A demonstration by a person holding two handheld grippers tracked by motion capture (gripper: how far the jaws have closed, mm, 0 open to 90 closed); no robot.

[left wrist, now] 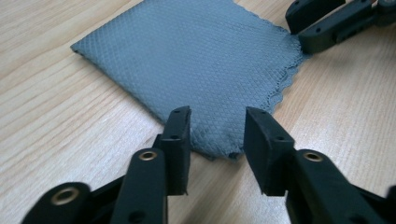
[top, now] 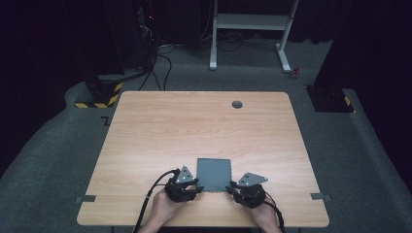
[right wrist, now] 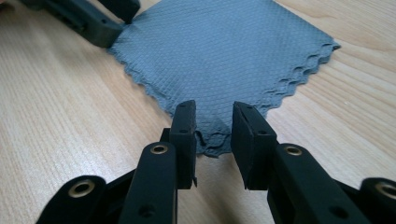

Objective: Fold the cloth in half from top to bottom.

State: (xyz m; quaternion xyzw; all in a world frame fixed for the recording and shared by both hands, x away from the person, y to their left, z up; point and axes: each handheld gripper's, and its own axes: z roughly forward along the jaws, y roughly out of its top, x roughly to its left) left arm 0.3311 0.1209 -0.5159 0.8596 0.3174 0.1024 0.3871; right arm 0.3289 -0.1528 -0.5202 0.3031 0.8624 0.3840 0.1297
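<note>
Grey cloth (top: 214,174) flat at lower centre of the counter (top: 160,131).
Left hand-held gripper (left wrist: 217,128) and right hand-held gripper (right wrist: 214,123) each straddle a near corner, jaws parted, not pinching.

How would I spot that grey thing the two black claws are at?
Look at the near edge of the wooden table. Between the left gripper and right gripper lies a folded grey cloth, flat, diamond-textured, with scalloped edges.

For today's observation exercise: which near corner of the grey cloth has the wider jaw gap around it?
The corner at the left gripper; its jaws stand wider around the grey cloth than the right gripper.
</note>
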